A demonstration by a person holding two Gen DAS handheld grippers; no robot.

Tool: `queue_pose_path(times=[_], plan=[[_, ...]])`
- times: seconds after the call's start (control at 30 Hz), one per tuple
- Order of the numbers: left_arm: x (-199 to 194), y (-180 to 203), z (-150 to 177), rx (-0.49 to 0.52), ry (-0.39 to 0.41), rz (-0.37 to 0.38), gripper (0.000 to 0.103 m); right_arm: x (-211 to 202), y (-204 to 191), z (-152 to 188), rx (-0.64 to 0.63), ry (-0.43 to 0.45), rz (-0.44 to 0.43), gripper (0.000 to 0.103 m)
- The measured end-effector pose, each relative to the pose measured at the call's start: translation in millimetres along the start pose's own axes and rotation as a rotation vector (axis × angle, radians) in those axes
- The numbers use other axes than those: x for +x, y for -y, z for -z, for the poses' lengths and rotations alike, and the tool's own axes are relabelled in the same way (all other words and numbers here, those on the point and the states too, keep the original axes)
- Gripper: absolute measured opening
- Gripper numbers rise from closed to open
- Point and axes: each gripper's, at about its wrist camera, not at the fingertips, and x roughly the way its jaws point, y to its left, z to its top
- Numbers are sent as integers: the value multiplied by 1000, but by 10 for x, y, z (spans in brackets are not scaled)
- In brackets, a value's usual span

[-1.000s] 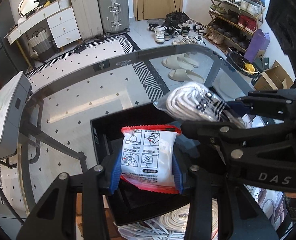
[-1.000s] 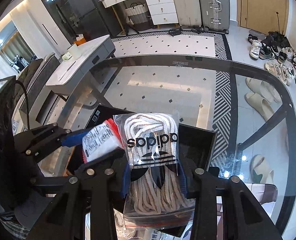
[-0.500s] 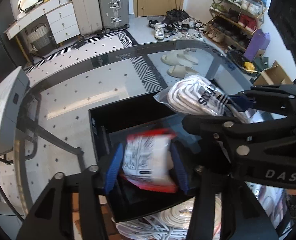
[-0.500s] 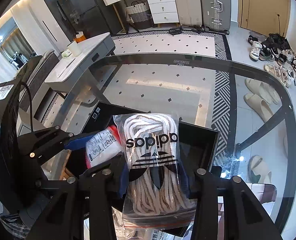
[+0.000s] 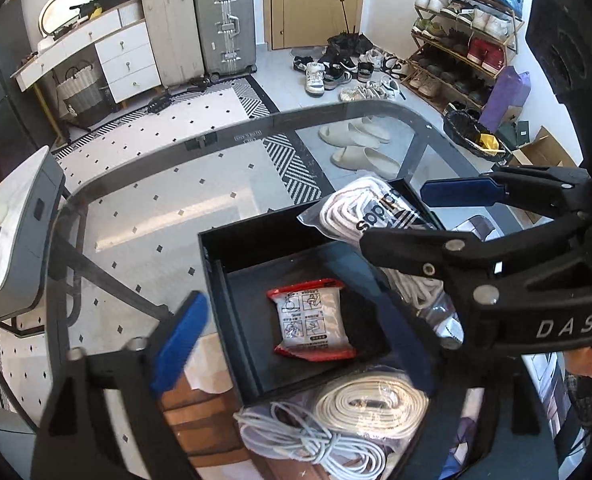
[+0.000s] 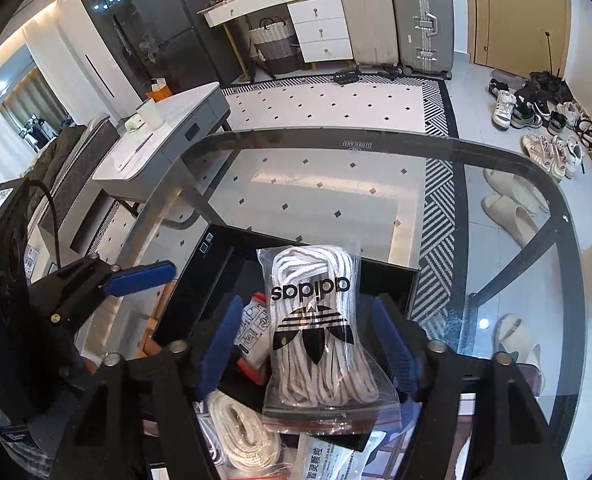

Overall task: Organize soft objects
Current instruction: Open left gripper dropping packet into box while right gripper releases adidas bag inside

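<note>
My left gripper (image 5: 292,344) stands wide, holding nothing; the red-edged packet (image 5: 311,319) lies flat between its pads on the floor of the black box (image 5: 232,240). My right gripper (image 6: 303,344) is spread wide too, the bag of adidas laces (image 6: 315,320) loose between its pads, leaning over the box's 3 o'clock wall. At 6 o'clock of the box a coiled white strap (image 5: 369,406) and a white cord bundle (image 5: 307,440) crowd the glass table (image 5: 156,200). Slippers (image 5: 359,148) show beneath at 12.

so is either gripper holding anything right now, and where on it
Nothing is held. The left gripper is open above the red-edged packet lying in the black box. The right gripper is open around the adidas lace bag.
</note>
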Motion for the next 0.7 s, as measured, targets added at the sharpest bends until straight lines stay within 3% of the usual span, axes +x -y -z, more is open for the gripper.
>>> queue_pose_path(times=[0.07, 0.13, 0.27, 0.7], plan=[[-72, -1, 12, 1, 5, -4, 93, -49, -10, 26, 0, 5, -3, 81], [-129, 15, 26, 2, 10, -10, 101, -104, -27, 61, 1, 13, 0, 89], [-233, 48, 86, 10, 7, -14, 103, -206, -31, 133, 5, 21, 4, 100], [-406, 91, 374, -5, 9, -4, 103, -604, -2, 530, 14, 58, 13, 102]])
